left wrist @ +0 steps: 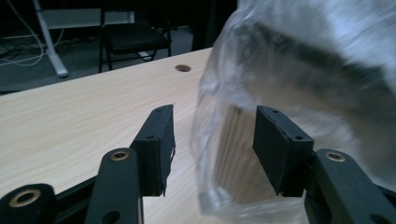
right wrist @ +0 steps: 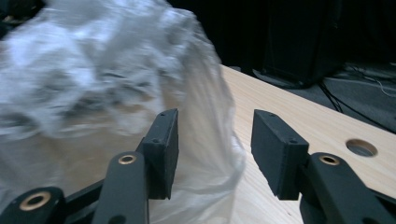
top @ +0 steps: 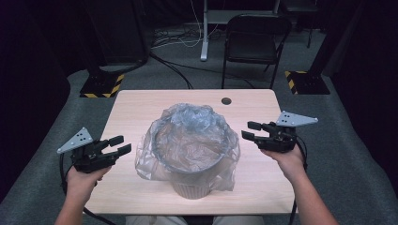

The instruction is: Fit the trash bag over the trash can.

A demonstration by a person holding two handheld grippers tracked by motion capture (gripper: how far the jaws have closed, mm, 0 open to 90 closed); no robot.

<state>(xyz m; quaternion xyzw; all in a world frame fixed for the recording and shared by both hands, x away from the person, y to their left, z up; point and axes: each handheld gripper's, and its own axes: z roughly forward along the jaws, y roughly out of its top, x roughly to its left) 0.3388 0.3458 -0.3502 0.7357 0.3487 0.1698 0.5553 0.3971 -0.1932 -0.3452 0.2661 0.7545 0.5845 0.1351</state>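
- A small bin (top: 190, 187) is standing on the table (top: 131, 108), near the middle of its front half, and a clear plastic bag (top: 187, 140) is lining it and draping over its rim and down its sides.
- The left hand-held gripper (top: 121, 145) is hovering just beside the bag's left side, its jaws standing about halfway apart and gripping nothing; in the left gripper view the bag's film (left wrist: 299, 70) is lying just beyond the open pads.
- The right hand-held gripper (top: 250, 131) is hovering off the bag's right side, its jaws likewise parted and empty.
- Behind the table, a folding chair (top: 253, 42) is standing on the grey floor.
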